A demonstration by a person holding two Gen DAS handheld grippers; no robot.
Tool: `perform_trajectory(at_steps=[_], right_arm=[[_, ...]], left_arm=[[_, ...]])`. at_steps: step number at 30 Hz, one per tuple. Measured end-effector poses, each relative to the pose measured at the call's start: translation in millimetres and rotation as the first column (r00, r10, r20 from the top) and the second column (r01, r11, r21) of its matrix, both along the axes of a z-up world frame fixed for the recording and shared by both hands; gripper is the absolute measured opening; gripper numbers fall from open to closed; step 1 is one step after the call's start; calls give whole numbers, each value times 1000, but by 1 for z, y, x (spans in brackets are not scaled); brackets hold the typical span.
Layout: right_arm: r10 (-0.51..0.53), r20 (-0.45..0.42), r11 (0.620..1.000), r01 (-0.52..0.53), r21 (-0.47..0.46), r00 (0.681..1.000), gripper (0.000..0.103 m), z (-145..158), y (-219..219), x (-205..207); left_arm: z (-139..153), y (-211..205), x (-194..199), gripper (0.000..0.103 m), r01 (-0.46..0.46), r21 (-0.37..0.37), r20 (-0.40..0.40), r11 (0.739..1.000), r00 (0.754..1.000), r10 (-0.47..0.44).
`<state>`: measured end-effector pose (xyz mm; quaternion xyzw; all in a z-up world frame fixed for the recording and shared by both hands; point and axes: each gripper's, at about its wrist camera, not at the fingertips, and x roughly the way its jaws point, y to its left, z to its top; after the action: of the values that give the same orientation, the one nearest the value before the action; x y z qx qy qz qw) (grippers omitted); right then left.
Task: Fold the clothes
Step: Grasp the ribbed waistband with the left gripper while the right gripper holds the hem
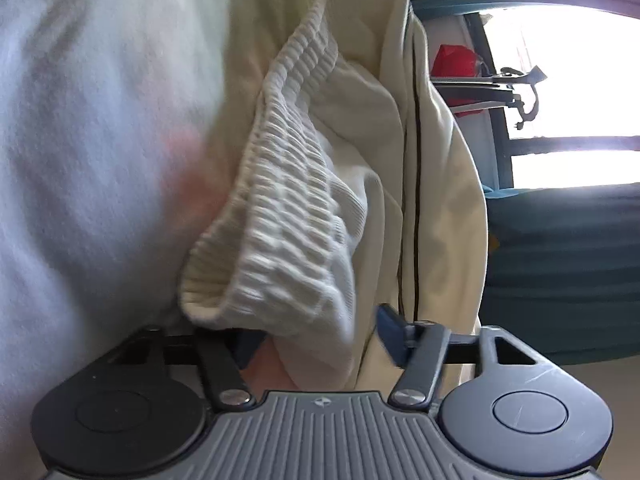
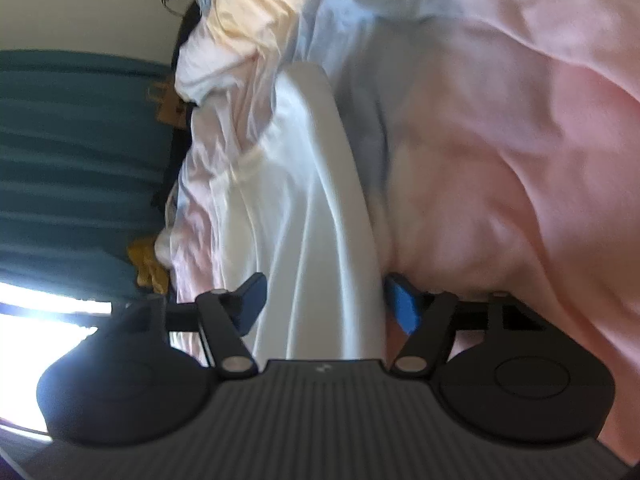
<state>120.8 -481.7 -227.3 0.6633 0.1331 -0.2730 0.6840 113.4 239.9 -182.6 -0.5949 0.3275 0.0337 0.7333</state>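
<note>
The left tongs (image 1: 316,340) have cream shorts (image 1: 320,184) bunched between their jaws, ribbed waistband foremost; whether the pads press it, I cannot tell. The right tongs (image 2: 324,304) straddle a white fold (image 2: 304,216) of cloth, jaws apart, beside a pink sheet (image 2: 520,160)

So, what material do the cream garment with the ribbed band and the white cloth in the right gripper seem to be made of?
Cream garment: looks like soft matte knit, maybe cotton jersey; its ribbed band shows gathered elastic ridges, and a thin dark stripe runs along it. White cloth: smooth, thin fabric with a faint sheen, falling in long soft folds; the fibre is unclear.
</note>
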Motion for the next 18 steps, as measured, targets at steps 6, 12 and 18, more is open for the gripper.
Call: perform_trajectory(at_steps=[6,12,18], right_arm=[[-8,-22,997,6,-73,1000,50,2,-3,9],[-1,-74,995,-6,-102,997,12,4,-11,12],[4,-43,984,-12,-178,999,7,16,-19,11]], left_arm=[[-1,0,-7,32,-19,11,-8,1000,1000,19],[22,2,-13,20,-40,124,18,992,999,38],[63,12,-22,6,-79,261,36,962,997,72]])
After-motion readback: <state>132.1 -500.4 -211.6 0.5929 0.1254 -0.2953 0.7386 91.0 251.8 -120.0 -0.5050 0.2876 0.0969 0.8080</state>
